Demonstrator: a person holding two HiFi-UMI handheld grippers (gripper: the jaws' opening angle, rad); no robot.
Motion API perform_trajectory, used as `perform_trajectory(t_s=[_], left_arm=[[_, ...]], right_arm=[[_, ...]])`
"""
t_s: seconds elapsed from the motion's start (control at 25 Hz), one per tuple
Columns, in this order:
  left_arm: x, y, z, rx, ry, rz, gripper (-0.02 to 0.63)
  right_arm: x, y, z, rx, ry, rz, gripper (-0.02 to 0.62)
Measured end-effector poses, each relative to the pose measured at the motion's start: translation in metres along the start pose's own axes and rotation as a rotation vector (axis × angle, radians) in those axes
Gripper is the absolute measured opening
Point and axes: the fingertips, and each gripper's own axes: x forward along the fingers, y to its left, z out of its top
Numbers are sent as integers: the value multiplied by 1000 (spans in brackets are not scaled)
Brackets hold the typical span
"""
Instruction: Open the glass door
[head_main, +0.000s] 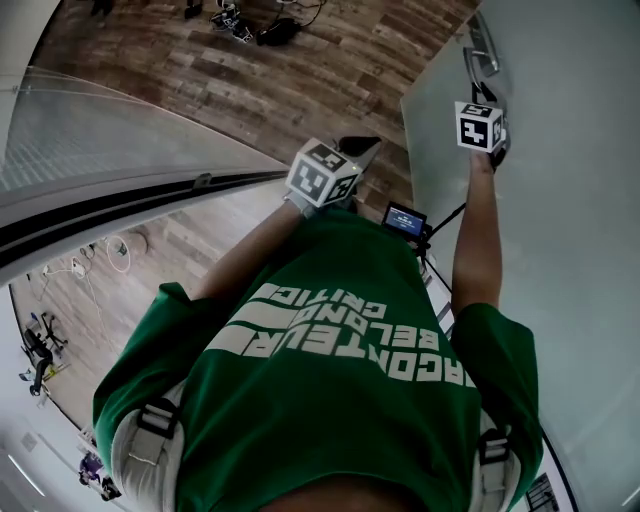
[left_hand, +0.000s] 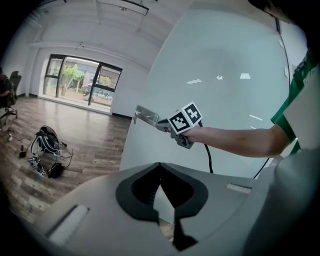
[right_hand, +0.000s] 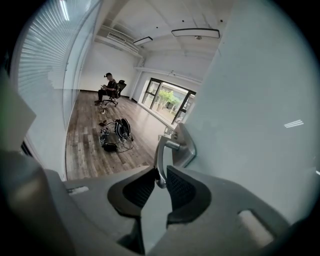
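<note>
The frosted glass door (head_main: 560, 200) stands at my right, with a metal lever handle (head_main: 482, 55) near its edge. My right gripper (head_main: 488, 118) reaches up to that handle. In the right gripper view the right gripper (right_hand: 161, 176) is shut on the lever handle (right_hand: 165, 150), whose tip sits between the dark pads. The left gripper view shows the right gripper (left_hand: 176, 128) at the handle (left_hand: 146, 116) from the side. My left gripper (head_main: 350, 155) hangs in front of my chest, away from the door. Its jaws (left_hand: 160, 166) are shut with the tips touching and nothing between them.
A curved glass partition (head_main: 110, 130) runs along the left. A heap of bags and cables (right_hand: 115, 132) lies on the wooden floor (head_main: 330, 70) beyond the door. A person sits on a chair (right_hand: 109, 90) far back. A small screen (head_main: 405, 220) with a cable hangs by my chest.
</note>
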Motion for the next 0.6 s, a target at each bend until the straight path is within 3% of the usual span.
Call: perform_trajectory(t_s=[0.28,0.6], left_arm=[[4,2,-14,46,-5,-52,15],[27,23,13,77,-13,-92,15]], right_arm=[[-23,0,-28,36,8,-56,58],[-18,-13,-51,64,60,-74,58]])
